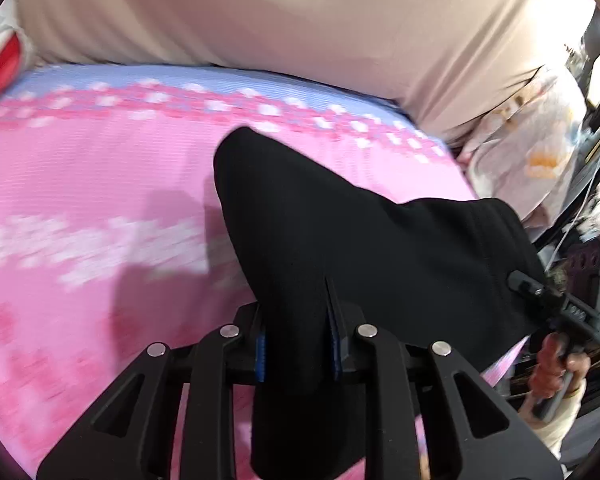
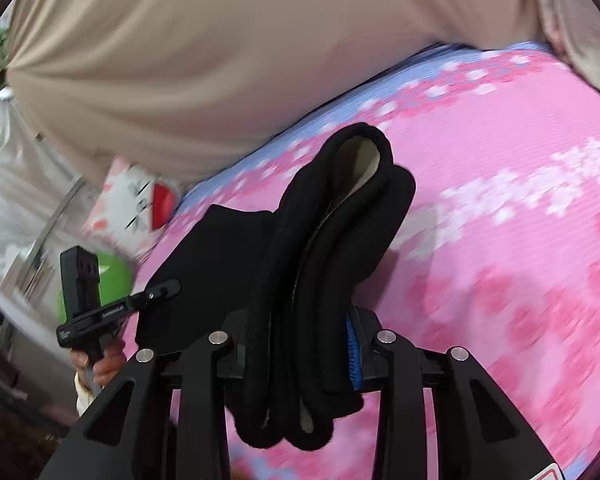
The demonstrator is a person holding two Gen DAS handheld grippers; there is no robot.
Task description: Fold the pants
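The black pants (image 1: 340, 220) hang bunched over a pink flowered bed cover (image 1: 100, 184). In the left wrist view my left gripper (image 1: 298, 344) is shut on a fold of them, the cloth filling the gap between its blue pads (image 1: 261, 354). At the right of that view a hand holds my right gripper (image 1: 528, 286), clamped on the pants' far edge. In the right wrist view my right gripper (image 2: 308, 344) is shut on a thick rolled bundle of the pants (image 2: 340, 208), pale lining showing at the top. My left gripper (image 2: 166, 289) grips the pants' flat part at the left.
A large beige cloth mass (image 1: 260, 20) lies along the far side of the bed. A red and white cushion (image 2: 140, 200) and a green object (image 2: 112, 276) sit by the bed's corner. Floral bedding (image 1: 532, 152) and clutter lie past the right edge.
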